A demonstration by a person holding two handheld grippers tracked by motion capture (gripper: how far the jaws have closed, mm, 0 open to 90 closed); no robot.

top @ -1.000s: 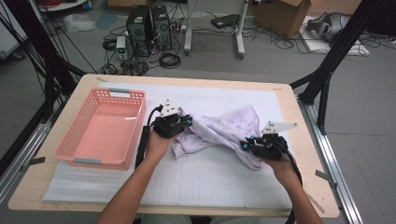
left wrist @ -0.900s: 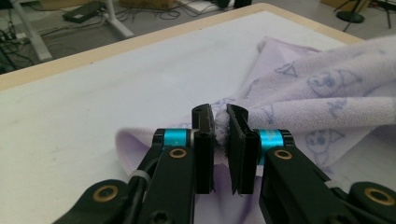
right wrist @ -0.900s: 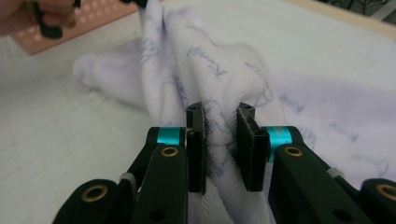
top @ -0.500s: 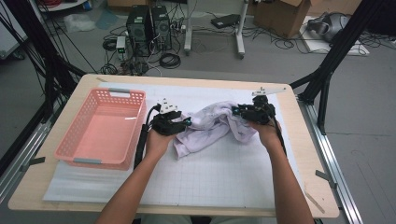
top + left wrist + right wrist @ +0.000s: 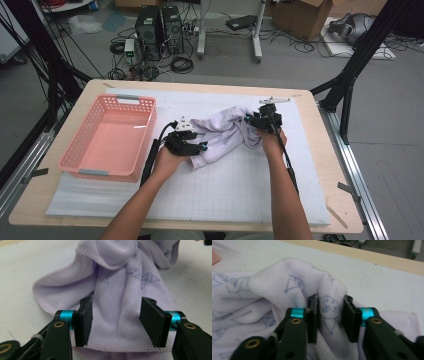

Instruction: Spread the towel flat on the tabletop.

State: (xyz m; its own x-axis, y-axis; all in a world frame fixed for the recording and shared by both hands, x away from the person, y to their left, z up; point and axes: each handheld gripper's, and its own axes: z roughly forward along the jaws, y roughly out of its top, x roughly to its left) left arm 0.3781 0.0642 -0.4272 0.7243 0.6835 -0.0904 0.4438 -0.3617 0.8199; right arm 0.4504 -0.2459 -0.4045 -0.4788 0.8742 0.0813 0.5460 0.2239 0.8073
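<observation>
A pale lilac towel [image 5: 225, 135] with small printed drawings lies bunched on the white mat [image 5: 235, 195] in the middle of the table. My left gripper [image 5: 201, 146] rests at its left end. In the left gripper view the jaws [image 5: 115, 320] stand wide apart over the towel's hemmed edge [image 5: 120, 277]; they have just been opening and the pads do not press on it. My right gripper [image 5: 248, 120] sits at the towel's right end. Its jaws [image 5: 330, 315] have just been opening, and a soft fold of towel [image 5: 269, 290] still stands between them.
A pink plastic basket [image 5: 107, 172] stands on the left part of the mat, with nothing in it. The wooden table edge [image 5: 345, 165] runs to the right. Bare mat lies in front of the towel, between the person's forearms.
The right hand carried the towel's right corner from the near right toward the back and left, bunching the towel. The left jaws went from shut to wide apart; the left hand stayed put.
</observation>
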